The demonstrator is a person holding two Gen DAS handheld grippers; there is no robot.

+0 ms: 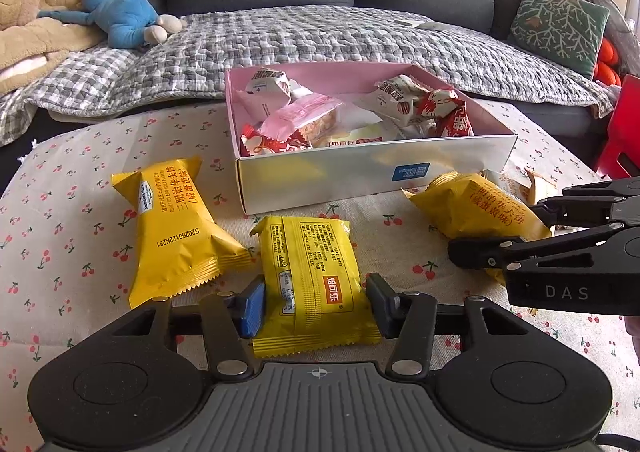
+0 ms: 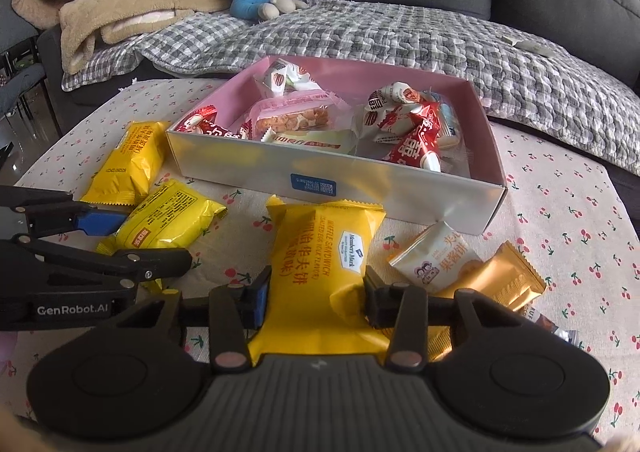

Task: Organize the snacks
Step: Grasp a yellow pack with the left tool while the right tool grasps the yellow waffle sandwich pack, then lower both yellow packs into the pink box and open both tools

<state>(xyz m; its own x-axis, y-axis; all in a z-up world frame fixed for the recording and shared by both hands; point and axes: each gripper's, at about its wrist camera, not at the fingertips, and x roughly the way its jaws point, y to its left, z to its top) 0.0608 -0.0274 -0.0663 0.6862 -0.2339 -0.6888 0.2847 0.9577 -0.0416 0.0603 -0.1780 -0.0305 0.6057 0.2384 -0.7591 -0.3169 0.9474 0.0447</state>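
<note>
Nearest, the left claw (image 1: 314, 306) straddles a yellow packet (image 1: 312, 284) on the table (image 1: 60, 219) without pinching; the right claw (image 2: 316, 302) pinches a second yellow waffle packet (image 2: 320, 268). Lift each level, clearing the near wall of the snack box (image 1: 360, 175) at twelve o'clock before letting go.

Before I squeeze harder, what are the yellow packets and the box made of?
Yellow packets: thin glossy plastic film, it seems; crinkles, glare, serrated sealed ends. Box: likely coated cardboard; stiff folded walls, silvery sheen outside, matte pink inside.

Three yellow snack packets (image 1: 310, 278) flat before the pink-lined box (image 1: 372, 175); assorted snacks inside
</note>
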